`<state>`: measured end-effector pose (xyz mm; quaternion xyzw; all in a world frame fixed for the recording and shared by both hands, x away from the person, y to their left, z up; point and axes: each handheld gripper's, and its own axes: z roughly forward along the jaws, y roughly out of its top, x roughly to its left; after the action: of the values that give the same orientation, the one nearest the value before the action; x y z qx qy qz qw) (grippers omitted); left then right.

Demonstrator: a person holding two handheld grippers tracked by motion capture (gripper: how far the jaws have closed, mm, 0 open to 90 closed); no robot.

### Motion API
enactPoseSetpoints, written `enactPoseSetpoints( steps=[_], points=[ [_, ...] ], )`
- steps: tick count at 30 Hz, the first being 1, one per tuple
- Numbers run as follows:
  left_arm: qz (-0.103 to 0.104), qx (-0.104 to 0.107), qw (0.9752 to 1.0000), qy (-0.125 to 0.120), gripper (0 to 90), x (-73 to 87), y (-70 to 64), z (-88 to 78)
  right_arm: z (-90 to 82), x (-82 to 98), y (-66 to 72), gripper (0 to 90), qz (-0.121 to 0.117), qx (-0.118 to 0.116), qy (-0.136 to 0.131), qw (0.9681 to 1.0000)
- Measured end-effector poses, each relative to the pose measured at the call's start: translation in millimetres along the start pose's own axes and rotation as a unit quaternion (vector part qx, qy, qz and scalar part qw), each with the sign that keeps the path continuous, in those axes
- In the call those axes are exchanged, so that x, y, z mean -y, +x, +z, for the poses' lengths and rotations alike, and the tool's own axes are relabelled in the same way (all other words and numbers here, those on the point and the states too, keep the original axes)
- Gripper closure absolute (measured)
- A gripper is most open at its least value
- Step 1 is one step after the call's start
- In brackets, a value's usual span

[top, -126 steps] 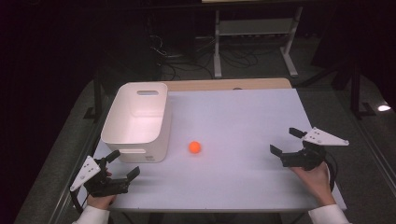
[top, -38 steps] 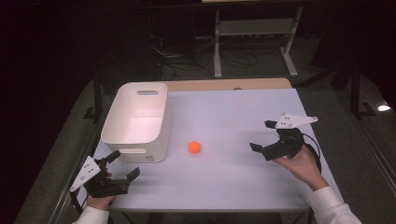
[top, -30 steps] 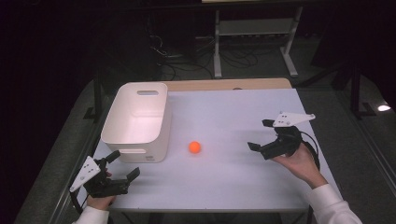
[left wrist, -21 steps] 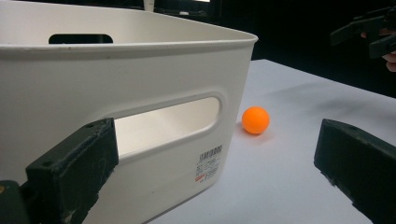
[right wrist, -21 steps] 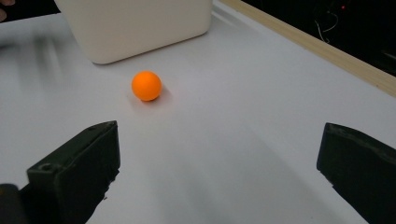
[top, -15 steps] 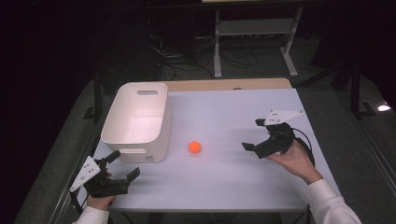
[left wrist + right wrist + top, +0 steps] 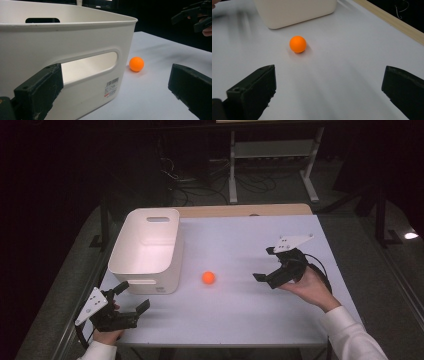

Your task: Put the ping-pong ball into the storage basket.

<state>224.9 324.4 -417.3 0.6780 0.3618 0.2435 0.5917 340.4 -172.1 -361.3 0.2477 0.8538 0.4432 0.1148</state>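
Risk: small orange plastic ball [image 7: 208, 278], loose on table, could roll from my right gripper [image 7: 267, 265], jaws wide apart, if nudged off-centre.

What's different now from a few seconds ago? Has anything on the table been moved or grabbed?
The right gripper has travelled from the table's right edge leftward toward the orange ball, its jaws open and aimed at it, but it has not reached it. Nothing was grasped or let go. The ball, the white bin and the left gripper, open near the bin's front corner, stayed where they were.
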Motion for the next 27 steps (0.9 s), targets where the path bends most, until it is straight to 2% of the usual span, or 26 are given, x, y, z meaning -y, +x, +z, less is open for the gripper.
enactPoseSetpoints(
  steps=[23,26,27],
  points=[
    [-0.002,0.001,1.0,0.001,0.0,0.1,-0.8,0.0,20.5,-17.0,5.9,0.0,-0.012,-0.025,0.022,0.9994],
    [-0.002,0.0,1.0,0.002,0.0,0.1,-0.9,-0.1,22.8,-19.6,6.7,0.0,-0.017,-0.028,0.027,0.9991],
    [-0.002,0.0,1.0,0.001,0.0,0.1,-1.0,-0.1,24.9,-20.8,6.0,0.0,-0.03,-0.027,0.032,0.9987]
  ],
)
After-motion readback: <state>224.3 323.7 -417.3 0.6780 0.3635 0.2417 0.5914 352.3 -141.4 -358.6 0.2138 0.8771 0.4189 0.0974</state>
